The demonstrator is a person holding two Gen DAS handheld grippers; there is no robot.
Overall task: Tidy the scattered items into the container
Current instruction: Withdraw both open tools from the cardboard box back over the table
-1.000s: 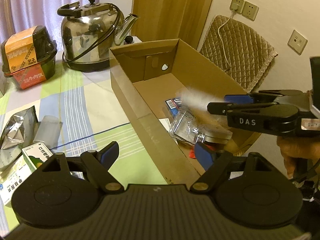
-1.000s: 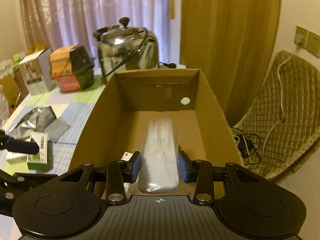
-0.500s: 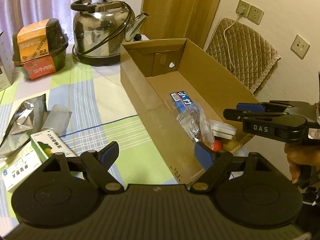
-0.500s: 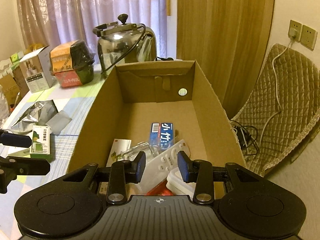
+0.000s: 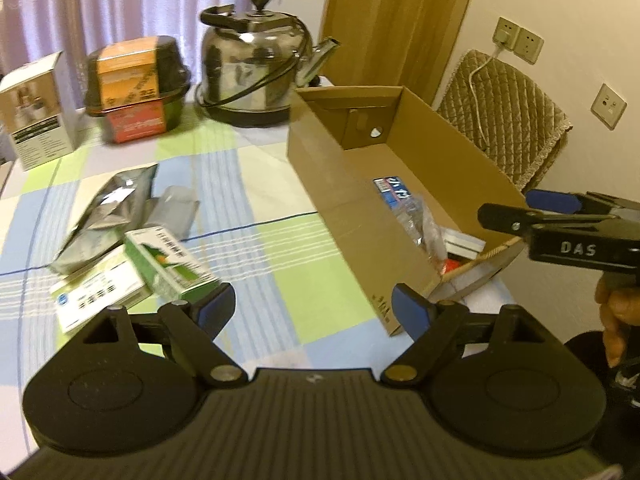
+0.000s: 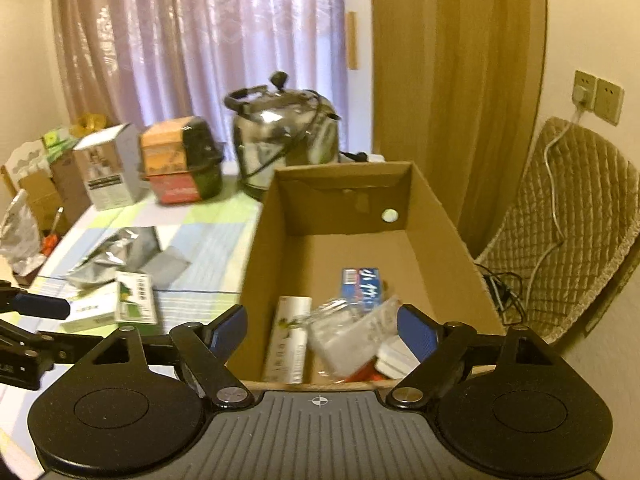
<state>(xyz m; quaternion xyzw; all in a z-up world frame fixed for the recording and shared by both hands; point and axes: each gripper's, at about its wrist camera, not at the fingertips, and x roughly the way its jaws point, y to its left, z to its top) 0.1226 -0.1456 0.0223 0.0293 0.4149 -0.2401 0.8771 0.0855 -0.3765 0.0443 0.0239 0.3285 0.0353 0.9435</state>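
Note:
The open cardboard box (image 5: 448, 148) (image 6: 436, 220) stands at the table's right edge and holds a blue packet (image 6: 362, 284), a white remote in clear wrap (image 6: 348, 336) and other small items. A green-and-white carton (image 5: 170, 262) (image 6: 136, 298), a white carton (image 5: 96, 296) and a silver foil pouch (image 5: 108, 216) lie on the checked cloth left of the box. My left gripper (image 5: 312, 308) is open above the cloth, empty, near the box's front corner. My right gripper (image 6: 322, 330) is open and empty over the box's near end.
A steel kettle (image 5: 256, 68) stands behind the box, with a stack of black food tubs (image 5: 136, 84) and a grey carton (image 5: 36, 112) to its left. A padded chair back (image 5: 504, 120) and wall sockets (image 5: 516, 38) are at the right. A hand (image 5: 616, 312) grips the right tool.
The right gripper let go of the wrapped white remote into the box, opened wide and drew back upward. The left gripper swung left and back, bringing the cartons and pouch into view.

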